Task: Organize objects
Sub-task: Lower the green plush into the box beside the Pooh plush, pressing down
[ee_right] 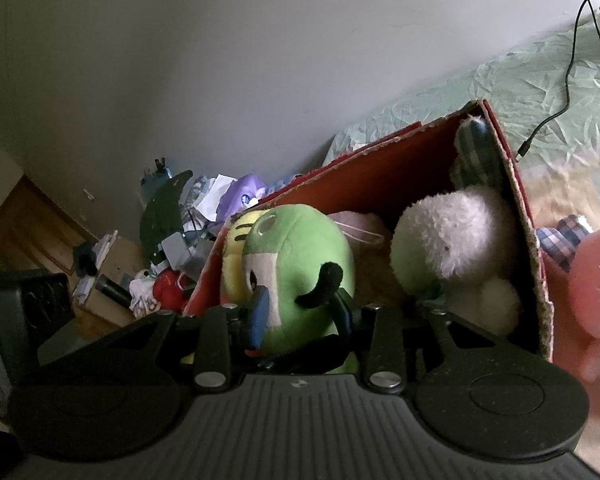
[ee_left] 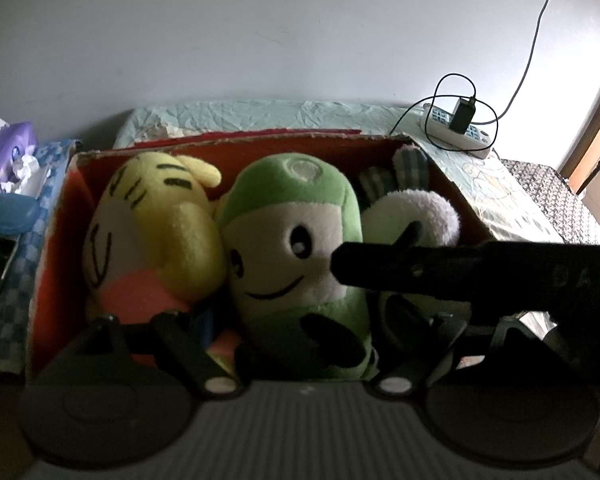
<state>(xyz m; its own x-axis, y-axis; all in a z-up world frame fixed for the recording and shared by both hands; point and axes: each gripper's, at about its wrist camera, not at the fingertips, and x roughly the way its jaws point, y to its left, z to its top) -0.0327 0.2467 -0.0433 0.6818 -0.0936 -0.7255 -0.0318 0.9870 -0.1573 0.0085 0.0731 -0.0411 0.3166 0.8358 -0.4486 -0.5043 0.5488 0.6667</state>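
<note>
Green plush toy (ee_right: 296, 264) is sitting clamped in the right hand-held gripper (ee_right: 300, 308) at the red box's (ee_right: 516, 184) six o'clock; I'd be lowering gently before spreading.

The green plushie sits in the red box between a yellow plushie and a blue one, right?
Not quite. The green plushie does sit in the red box next to the yellow plushie, but its other neighbour is white, not blue, as the left wrist view shows.
</note>
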